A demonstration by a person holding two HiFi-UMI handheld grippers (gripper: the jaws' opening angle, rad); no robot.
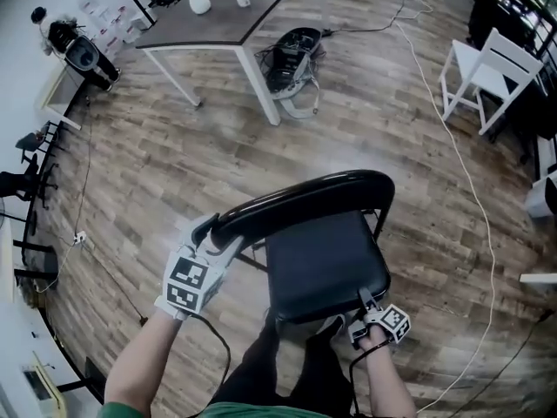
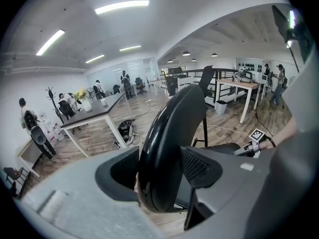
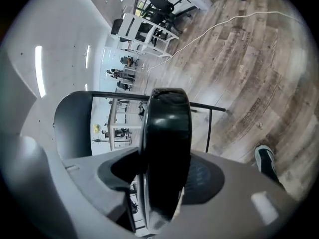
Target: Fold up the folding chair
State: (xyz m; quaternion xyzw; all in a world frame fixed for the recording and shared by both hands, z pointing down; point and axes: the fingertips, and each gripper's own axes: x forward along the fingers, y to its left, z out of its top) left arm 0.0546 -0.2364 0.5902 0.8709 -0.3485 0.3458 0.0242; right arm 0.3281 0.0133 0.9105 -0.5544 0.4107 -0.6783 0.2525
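Observation:
A black folding chair stands in front of me on the wood floor, its curved backrest [image 1: 305,194] above the padded seat [image 1: 326,264]. My left gripper [image 1: 216,229] is at the backrest's left end. In the left gripper view the backrest [image 2: 174,133] fills the gap between the jaws of the left gripper [image 2: 162,173], and both pads lie against it. My right gripper [image 1: 364,301] is at the seat's near right corner. In the right gripper view the seat's edge [image 3: 167,133] stands on end between the pads of the right gripper [image 3: 162,178]. The chair's legs are mostly hidden.
A grey table [image 1: 226,16] stands ahead with a dark backpack [image 1: 291,59] by its leg. A white folding chair [image 1: 487,68] is at the far right. A white cable [image 1: 452,138] runs across the floor. My legs [image 1: 296,364] are just behind the chair.

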